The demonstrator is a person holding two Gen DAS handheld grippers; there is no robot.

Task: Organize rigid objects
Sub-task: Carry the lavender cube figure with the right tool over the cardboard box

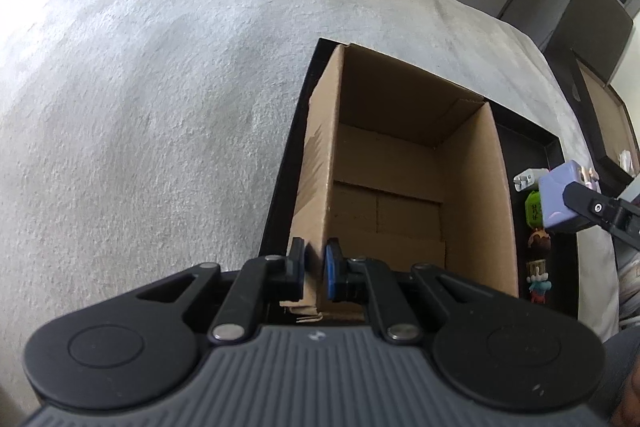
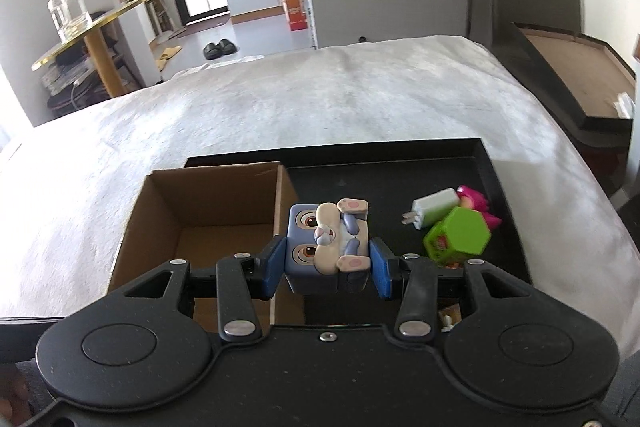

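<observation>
On a grey-white plush bed (image 2: pixel 280 107), a shallow black tray (image 2: pixel 400 155) with open, still-empty brown cardboard box (image 2: pixel 208 211) at lower left, its wall clamped by left tool (image 1: pixel 316 267); right tool (image 2: pixel 326 263) gripping blue-grey cube figurine (image 2: pixel 328 247) mid-frame beside box; white plug (image 2: pixel 434 211), green hexagonal toy (image 2: pixel 460 235) unsorted at right.

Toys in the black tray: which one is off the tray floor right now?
The lavender block-shaped rabbit figure, clamped in the right gripper beside the cardboard box. The green hexagonal toy, the white charger plug and the pink-haired figure lie in the black tray.

Bright daylight, fisheye-warped edges, slight blur
</observation>
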